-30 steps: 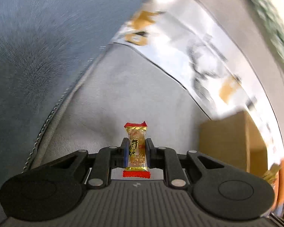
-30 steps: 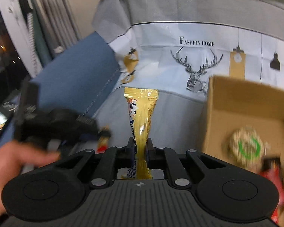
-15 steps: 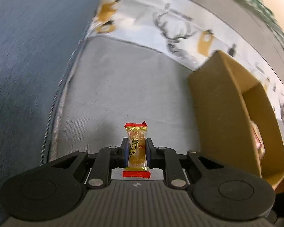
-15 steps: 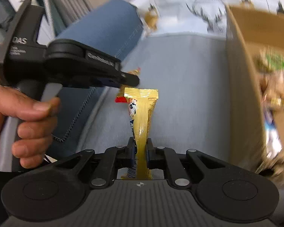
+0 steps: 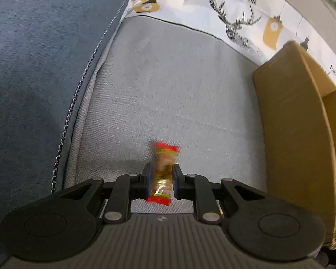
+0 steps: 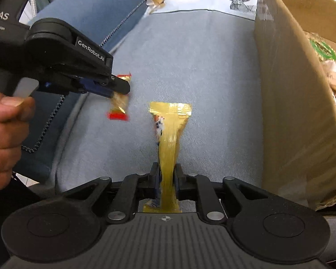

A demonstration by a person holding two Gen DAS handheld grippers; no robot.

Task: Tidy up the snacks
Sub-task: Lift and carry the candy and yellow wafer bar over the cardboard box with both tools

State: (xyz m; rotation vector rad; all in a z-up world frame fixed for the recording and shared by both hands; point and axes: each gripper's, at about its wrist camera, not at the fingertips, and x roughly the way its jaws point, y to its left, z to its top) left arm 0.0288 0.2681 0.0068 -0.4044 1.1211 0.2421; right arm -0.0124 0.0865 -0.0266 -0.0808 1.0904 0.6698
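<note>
A small candy [image 5: 165,157] in a gold wrapper with red ends sits between the pads of my left gripper [image 5: 160,172], blurred and slightly tilted. In the right wrist view the same left gripper [image 6: 121,89] reaches in from the left, the candy [image 6: 118,103] hanging from its tips above the grey seat. My right gripper [image 6: 166,170] pinches a long yellow snack packet [image 6: 170,130] that sticks out forward. Its jaws are opening, and the packet is still between the pads. A cardboard box [image 6: 286,89] stands to the right of both.
The box [image 5: 298,134] holds several snacks [image 6: 324,51]. A grey seat cushion [image 5: 168,89] lies below. A blue cushion [image 5: 33,67] borders it on the left, and a deer-print cloth [image 5: 235,18] lies at the back. A person's hand [image 6: 4,123] grips the left tool.
The right gripper has come down toward the seat beside the box. The left gripper swung over the grey cushion and into the right view. Its candy now looks blurred and tilted.
</note>
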